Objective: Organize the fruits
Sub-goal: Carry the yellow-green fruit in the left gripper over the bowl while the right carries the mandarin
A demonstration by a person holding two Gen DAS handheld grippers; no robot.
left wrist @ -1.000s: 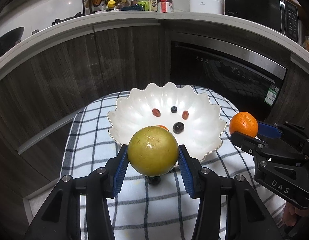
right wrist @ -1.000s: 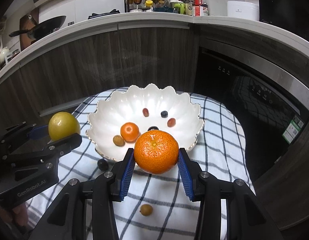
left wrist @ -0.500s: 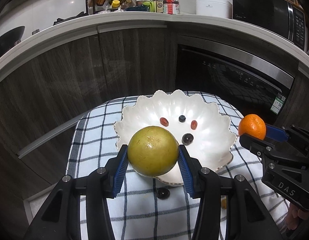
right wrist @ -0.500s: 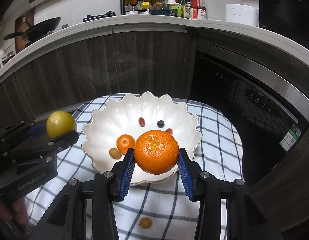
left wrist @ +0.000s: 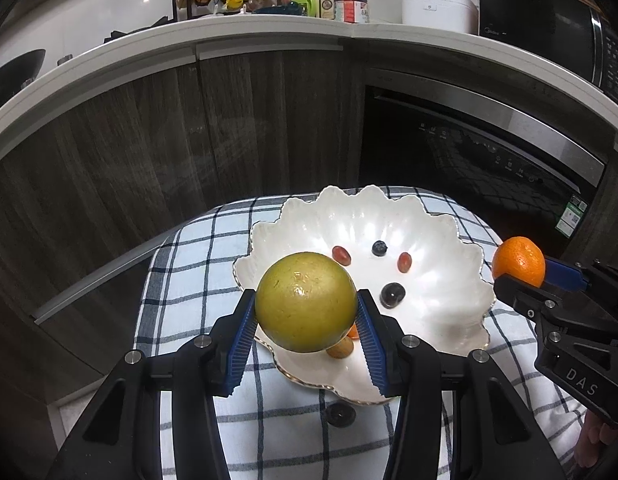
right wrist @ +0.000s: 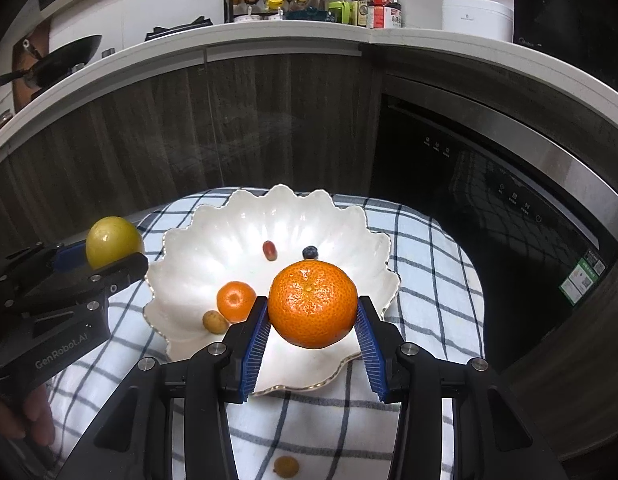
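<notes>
Green-yellow fruit (left wrist: pixel 306 302), orange (right wrist: pixel 312 305) — both above scalloped bowl (right wrist: pixel 213 240).

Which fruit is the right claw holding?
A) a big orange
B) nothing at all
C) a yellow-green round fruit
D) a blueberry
A: the right claw has its blue pads pressed on both sides of a big orange, held above the white bowl; the yellow-green fruit sits in the left claw instead.

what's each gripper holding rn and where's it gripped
Left gripper pinches the yellow-green fruit at its two sides; right gripper pinches the large orange likewise.
</notes>
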